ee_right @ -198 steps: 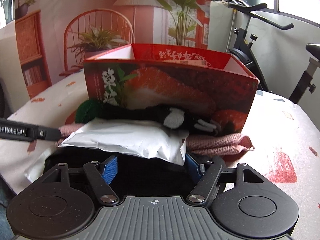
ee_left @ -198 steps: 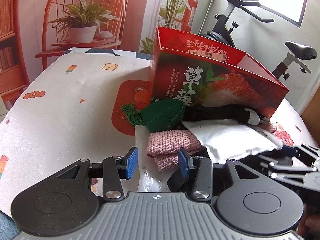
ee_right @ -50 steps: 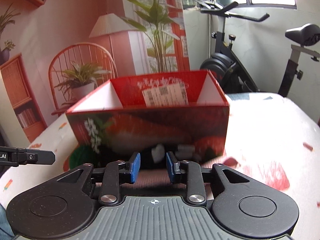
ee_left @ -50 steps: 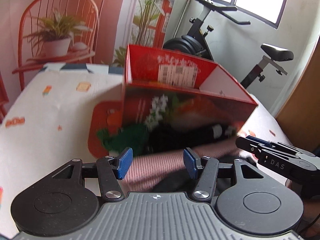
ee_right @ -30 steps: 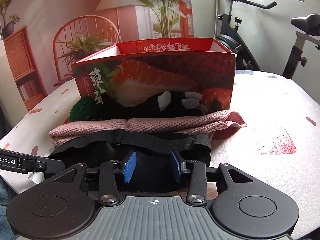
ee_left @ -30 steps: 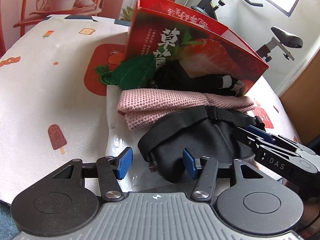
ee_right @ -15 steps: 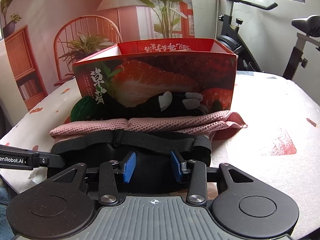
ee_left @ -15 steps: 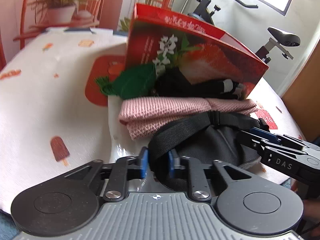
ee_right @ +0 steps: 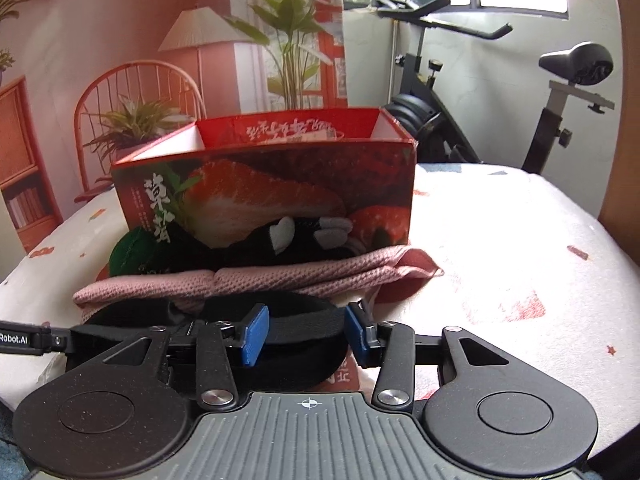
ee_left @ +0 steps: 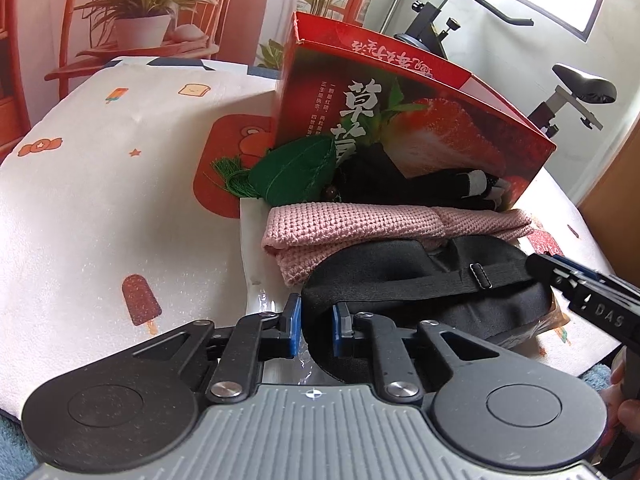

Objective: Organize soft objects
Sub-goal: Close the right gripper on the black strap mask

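The left tool (ee_left: pixel 316 330) is clenched on the near left edge of the black eye mask (ee_left: pixel 432 292), its blue pads pressing the fabric from both sides. The right tool (ee_right: pixel 306 338) straddles the mask's strap at the opposite end; its jaws are opening, with the strap between them but the pads not visibly pressing it. In the left wrist view the right tool enters from the right edge, its tips against the mask.

The eye mask lies at the near end of the soft pile on the worktop (ee_left: pixel 100 208), partly over a clear plastic sheet (ee_left: pixel 256 280). Directly behind it, touching, lies a folded pink knitted cloth (ee_left: pixel 360 224). Behind that rest a green felt piece with a tassel (ee_left: pixel 292 170) and black gloves with grey fingertips (ee_right: pixel 304 236), both against the front wall of the red strawberry box (ee_right: pixel 280 184). The box stands upright, open at the top.
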### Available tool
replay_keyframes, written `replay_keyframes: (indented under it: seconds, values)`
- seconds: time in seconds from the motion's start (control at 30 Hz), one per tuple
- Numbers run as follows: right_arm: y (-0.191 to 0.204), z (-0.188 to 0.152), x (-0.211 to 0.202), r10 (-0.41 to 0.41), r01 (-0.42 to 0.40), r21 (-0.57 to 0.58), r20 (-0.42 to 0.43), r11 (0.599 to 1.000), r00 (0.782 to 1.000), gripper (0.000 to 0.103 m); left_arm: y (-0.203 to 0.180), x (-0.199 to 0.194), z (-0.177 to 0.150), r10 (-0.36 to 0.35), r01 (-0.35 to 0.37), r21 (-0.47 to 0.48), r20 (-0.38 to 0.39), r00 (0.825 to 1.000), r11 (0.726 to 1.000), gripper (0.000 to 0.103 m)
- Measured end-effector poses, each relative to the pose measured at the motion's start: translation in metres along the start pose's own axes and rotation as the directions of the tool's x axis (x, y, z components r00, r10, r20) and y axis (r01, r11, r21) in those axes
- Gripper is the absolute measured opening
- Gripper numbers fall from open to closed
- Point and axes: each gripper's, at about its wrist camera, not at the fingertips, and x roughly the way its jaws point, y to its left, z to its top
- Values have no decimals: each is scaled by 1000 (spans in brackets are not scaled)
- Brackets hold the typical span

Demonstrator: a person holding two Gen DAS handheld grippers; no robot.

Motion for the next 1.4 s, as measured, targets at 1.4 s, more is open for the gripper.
replay_keyframes:
  seconds: [1.4]
  values:
    - [-1, 7, -6, 63, -63, 45, 13, 997, 998, 16, -6, -20, 1, -17, 15, 31, 74, 997, 999, 15]
